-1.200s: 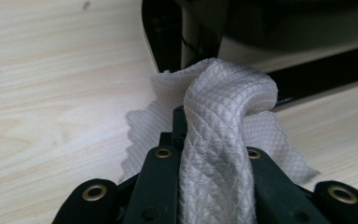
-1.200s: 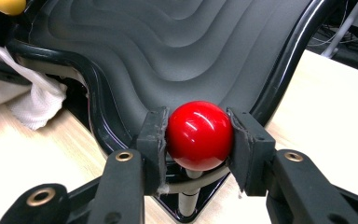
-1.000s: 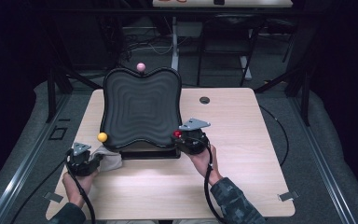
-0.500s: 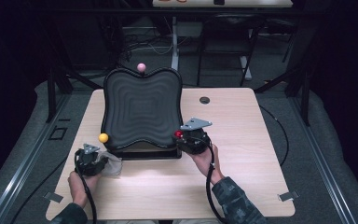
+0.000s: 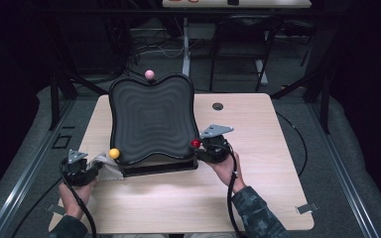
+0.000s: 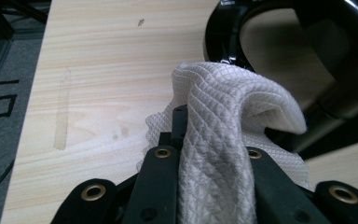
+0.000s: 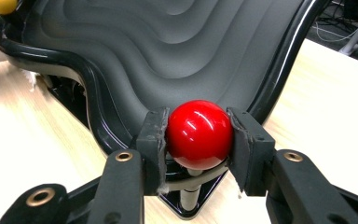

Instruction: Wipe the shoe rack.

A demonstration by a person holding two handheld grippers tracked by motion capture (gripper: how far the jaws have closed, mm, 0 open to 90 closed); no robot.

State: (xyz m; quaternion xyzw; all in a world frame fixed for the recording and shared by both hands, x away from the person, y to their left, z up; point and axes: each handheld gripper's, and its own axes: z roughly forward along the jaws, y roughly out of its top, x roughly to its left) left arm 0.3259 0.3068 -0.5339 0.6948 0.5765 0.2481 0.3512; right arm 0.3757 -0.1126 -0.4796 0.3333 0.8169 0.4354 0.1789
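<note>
A black wavy board (image 5: 151, 119) stands tilted on a stand in the middle of the table. It has a pink knob (image 5: 149, 74) on top, a yellow knob (image 5: 114, 153) at its lower left corner and a red knob (image 5: 195, 144) at its lower right. My right gripper (image 5: 209, 148) is shut on the red knob (image 7: 199, 134), pads pressing both its sides. My left gripper (image 5: 79, 166) is shut on a white quilted cloth (image 5: 106, 167), just left of the yellow knob. The cloth (image 6: 233, 102) bulges up between the jaws of the left gripper (image 6: 212, 149).
The light wooden table (image 5: 278, 163) has a round cable hole (image 5: 218, 106) behind the right hand. The board's glossy black stand (image 6: 223, 28) lies close ahead of the cloth. Dark frames and cables surround the table's far side.
My left gripper slid right with the cloth toward the yellow knob, then came back left. The right gripper stayed on the red knob.
</note>
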